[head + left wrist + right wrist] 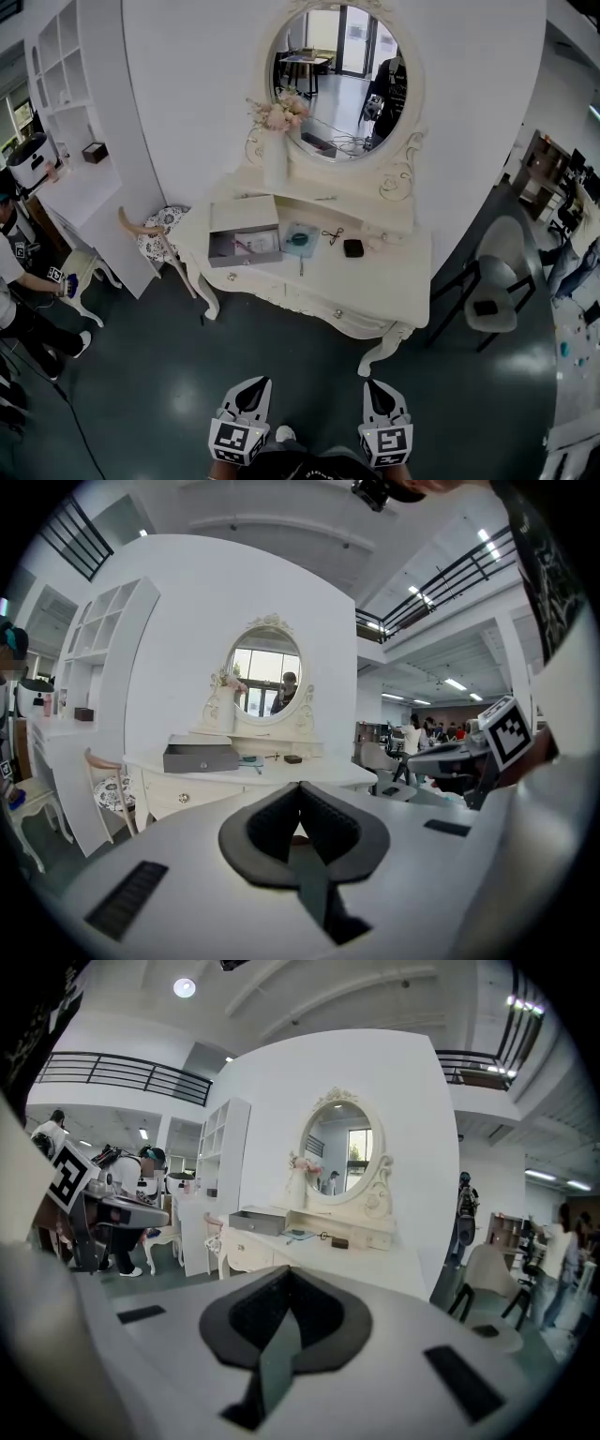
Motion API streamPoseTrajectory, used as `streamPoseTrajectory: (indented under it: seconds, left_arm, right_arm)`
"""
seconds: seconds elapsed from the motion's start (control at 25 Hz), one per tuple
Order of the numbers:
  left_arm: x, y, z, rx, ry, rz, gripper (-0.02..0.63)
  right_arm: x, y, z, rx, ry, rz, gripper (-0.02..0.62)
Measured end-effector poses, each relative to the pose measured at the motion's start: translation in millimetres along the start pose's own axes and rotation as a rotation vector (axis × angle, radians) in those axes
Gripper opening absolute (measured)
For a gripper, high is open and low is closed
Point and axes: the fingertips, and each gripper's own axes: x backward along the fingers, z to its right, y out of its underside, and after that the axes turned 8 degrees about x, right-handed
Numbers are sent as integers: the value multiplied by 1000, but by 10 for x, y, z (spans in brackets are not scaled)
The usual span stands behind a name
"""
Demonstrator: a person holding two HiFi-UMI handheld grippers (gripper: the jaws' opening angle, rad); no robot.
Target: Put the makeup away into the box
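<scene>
We are on the approach: left claw [251, 392] and right claw [381, 394] are both closed and empty, well short of the desk [384, 286]. The makeup, a teal piece [300, 239] and a small black case [353, 247], lies beside the open grey box [242, 225]. Next we need to close in and open a claw.

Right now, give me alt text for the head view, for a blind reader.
A white dressing table with an oval mirror and an open grey box stands across dark floor. Below, the left gripper and right gripper are both shut.
</scene>
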Motion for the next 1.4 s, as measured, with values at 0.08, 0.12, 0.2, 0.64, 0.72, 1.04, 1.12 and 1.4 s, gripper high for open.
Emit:
streamPoseTrajectory:
  seconds: [0.08, 0.12, 0.2, 0.64, 0.72, 1.04, 1.12, 1.4]
  left_arm:
    - [-21, -38, -60, 1, 10, 3, 15]
    - [-28, -53, -82, 2, 14, 5, 15]
    - [-29, -63, -121, 6, 17, 3, 15]
    - [-31, -80, -300, 24, 22, 5, 15]
    - [-36, -76, -311, 24, 22, 5, 15]
    - [-75, -60, -342, 25, 8, -1, 15]
    - [-96, -70, -381, 25, -5, 0, 15]
    - [-203, -123, -510, 35, -58, 8, 15]
  right_arm:
    - [-30, -23, -51, -3, 1, -4, 9]
    - [-43, -28, -71, -4, 0, -8, 9]
    - [-67, -24, -107, -6, -1, -19, 9]
    - [-225, -113, -201, 8, 1, -20, 9]
    - [-236, -112, -223, 4, -2, -22, 9]
    - [-349, -110, -213, -1, -19, -22, 9]
    - [-416, -121, -198, -1, -27, -18, 9]
    - [-670, -164, -87, 5, -59, -9, 9]
